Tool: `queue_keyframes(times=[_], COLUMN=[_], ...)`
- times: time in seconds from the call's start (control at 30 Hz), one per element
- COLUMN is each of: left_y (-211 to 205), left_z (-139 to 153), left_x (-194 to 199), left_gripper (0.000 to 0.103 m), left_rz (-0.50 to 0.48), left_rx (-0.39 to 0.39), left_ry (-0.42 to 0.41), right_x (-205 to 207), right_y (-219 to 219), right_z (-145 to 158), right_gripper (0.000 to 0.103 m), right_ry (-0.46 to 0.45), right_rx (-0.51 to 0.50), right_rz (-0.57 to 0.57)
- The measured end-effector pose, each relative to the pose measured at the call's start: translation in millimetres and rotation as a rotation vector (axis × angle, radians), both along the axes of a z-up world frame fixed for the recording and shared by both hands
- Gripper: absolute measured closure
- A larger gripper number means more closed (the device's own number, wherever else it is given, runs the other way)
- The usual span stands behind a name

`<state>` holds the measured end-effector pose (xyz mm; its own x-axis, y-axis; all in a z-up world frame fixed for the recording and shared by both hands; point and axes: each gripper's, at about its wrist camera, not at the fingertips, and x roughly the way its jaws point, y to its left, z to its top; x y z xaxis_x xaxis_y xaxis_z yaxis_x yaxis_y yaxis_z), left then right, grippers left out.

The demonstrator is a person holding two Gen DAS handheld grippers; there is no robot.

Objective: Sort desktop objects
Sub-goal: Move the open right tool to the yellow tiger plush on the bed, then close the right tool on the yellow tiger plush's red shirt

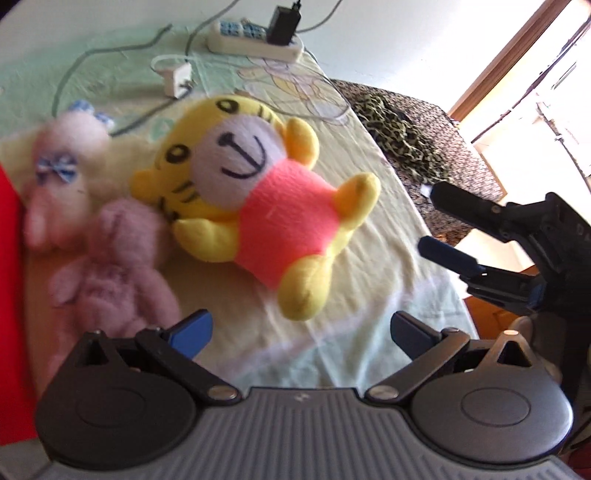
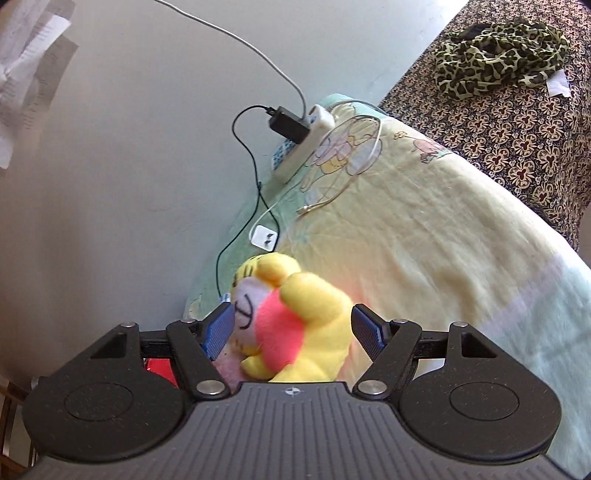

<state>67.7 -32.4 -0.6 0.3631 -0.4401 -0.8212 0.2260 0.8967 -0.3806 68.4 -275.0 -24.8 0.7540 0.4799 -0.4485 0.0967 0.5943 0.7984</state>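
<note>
A yellow tiger plush [image 1: 266, 206] in a pink shirt lies on its back on the pale yellow-green blanket [image 1: 373, 266]. Left of it lie a mauve bunny plush [image 1: 110, 266] and a white-pink bunny with a blue bow [image 1: 62, 173], both blurred. My left gripper [image 1: 301, 332] is open just short of the tiger's foot, holding nothing. To the tiger's right my right gripper [image 1: 434, 219] hovers open, its tips a little way from the toy's arm. In the right wrist view the tiger [image 2: 295, 325] shows between the spread fingers of the right gripper [image 2: 295, 328]; I cannot tell if they touch it.
A white power strip [image 1: 255, 40] with a black adapter [image 1: 282, 20], a white charger [image 1: 179, 77] and cables lie at the blanket's far end by the wall. A leopard-print scarf [image 1: 402, 140] rests on patterned cloth to the right. Something red [image 1: 9, 295] borders the left.
</note>
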Motion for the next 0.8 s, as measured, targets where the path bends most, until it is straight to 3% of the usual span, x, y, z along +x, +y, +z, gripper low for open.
queue_keyframes(times=[0.2,0.57,0.8], left_y=[-2.0,-21.1,-20.4], left_z=[-19.7,-31.1,-29.1], left_x=[26.6,53.7,55.1], left_gripper=[0.001,0.001,0.003], left_rz=[0.026,-0.004,-0.005], left_rx=[-0.102,-0.002,0.004], left_ry=[0.099,0.069,0.036], right_x=[26.5,73.6,76.6], right_y=[6.1,23.2,27.1], right_z=[-10.8,-43.0,-45.9], right_gripper=[0.029,0.031,0.042], right_ry=[0.034,0.114,0.138], right_rx=[0.005,0.014,0.013], right_rz=[0.039,0.142,0.173])
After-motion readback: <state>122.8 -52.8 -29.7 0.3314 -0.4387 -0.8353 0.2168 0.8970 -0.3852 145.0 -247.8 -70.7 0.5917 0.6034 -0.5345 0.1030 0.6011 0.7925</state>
